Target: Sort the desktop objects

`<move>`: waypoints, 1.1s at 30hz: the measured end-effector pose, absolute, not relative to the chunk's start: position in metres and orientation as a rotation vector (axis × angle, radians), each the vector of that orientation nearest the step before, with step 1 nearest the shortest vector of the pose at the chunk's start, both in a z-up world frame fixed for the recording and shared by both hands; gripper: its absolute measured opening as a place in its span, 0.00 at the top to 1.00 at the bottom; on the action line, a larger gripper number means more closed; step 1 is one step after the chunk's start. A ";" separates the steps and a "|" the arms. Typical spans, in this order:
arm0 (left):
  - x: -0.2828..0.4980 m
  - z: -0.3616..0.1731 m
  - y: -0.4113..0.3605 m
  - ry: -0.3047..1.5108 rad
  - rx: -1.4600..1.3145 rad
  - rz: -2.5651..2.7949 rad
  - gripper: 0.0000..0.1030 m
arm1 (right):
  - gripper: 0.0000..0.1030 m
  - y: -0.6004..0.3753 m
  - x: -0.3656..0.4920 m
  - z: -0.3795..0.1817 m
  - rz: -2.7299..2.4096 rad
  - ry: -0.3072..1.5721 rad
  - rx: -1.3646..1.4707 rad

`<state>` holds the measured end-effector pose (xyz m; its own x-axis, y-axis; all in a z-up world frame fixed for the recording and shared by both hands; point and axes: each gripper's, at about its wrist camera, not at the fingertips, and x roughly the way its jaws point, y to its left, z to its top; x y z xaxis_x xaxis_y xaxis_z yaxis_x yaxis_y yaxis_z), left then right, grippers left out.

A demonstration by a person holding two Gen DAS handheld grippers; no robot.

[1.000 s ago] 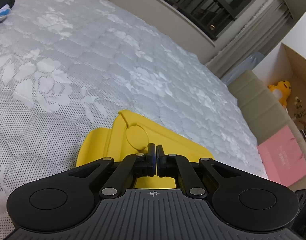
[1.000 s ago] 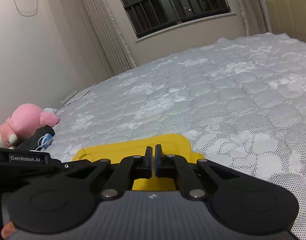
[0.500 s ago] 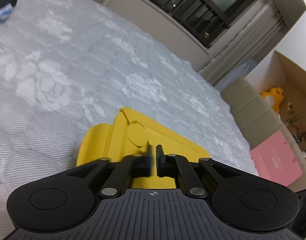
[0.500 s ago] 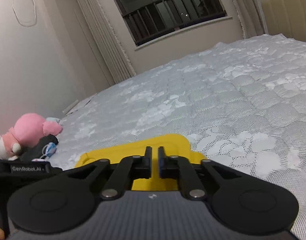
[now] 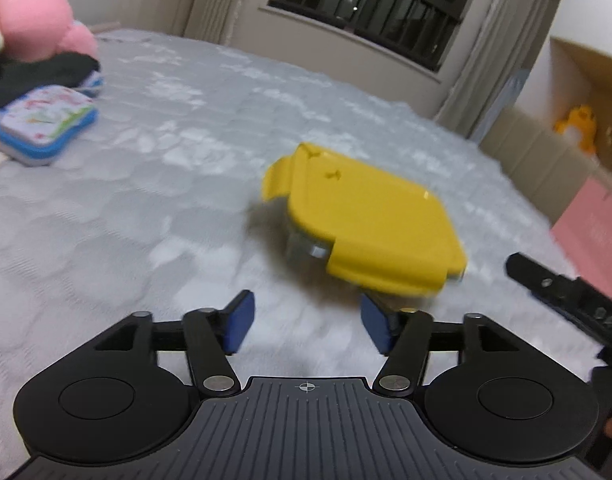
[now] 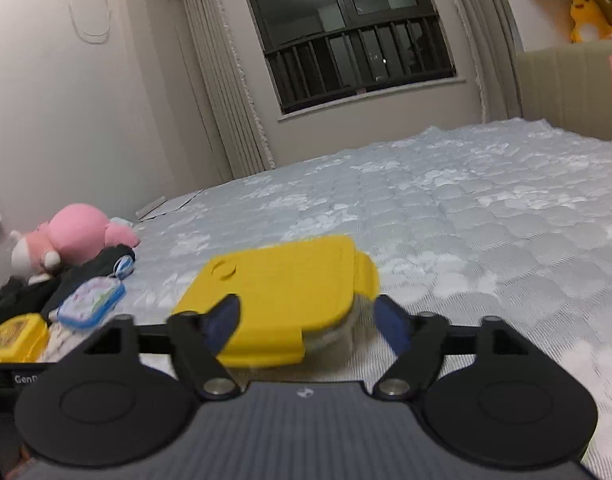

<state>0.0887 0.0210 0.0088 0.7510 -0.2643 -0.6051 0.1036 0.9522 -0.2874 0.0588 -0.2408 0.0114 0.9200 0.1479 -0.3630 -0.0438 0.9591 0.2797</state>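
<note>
A clear food box with a yellow clip lid (image 5: 369, 220) rests on the grey quilted bed (image 5: 146, 220). My left gripper (image 5: 306, 326) is open and empty, pulled back just short of the box's near flap. In the right wrist view the same box (image 6: 282, 296) lies right in front of my right gripper (image 6: 309, 326), which is open and empty, its fingers standing either side of the box's near end without holding it. Part of the right gripper shows at the right edge of the left wrist view (image 5: 565, 300).
At the left of the bed lie a pink plush toy (image 6: 78, 236), dark clothing (image 6: 86, 272), a blue-edged patterned pouch (image 6: 94, 304) and a small yellow tub (image 6: 16, 338). A beige headboard (image 5: 545, 168), a pink box (image 5: 593, 236) and a yellow plush (image 6: 589, 16) are to the right.
Both grippers were shut on the yellow lid's flaps. Both have opened, let go and drawn back, and the box now rests on the bed by itself.
</note>
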 end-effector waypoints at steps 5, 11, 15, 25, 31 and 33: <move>0.052 0.007 0.012 0.672 -0.170 -0.214 0.09 | 0.07 -0.241 0.030 0.006 0.101 0.402 0.284; 0.033 -0.002 0.006 0.675 -0.144 -0.199 0.05 | 0.00 -0.234 0.007 0.000 0.093 0.412 0.258; 0.027 -0.004 0.001 0.647 -0.111 -0.182 0.02 | 0.00 -0.227 0.005 0.000 0.063 0.408 0.199; 0.037 -0.017 -0.041 0.609 0.264 -0.072 0.00 | 0.00 -0.227 0.026 -0.006 0.025 0.432 0.178; 0.048 -0.015 -0.047 0.617 0.217 -0.115 0.00 | 0.00 -0.228 0.033 -0.011 0.000 0.446 0.166; 0.053 -0.015 -0.048 0.639 0.199 -0.118 0.00 | 0.00 -0.231 0.026 -0.019 -0.026 0.453 0.155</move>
<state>0.0534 -0.0483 -0.0153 0.7970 -0.0483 -0.6020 0.1706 0.9742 0.1477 0.0258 -0.2305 -0.0190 0.8991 0.0096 -0.4377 0.0593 0.9879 0.1435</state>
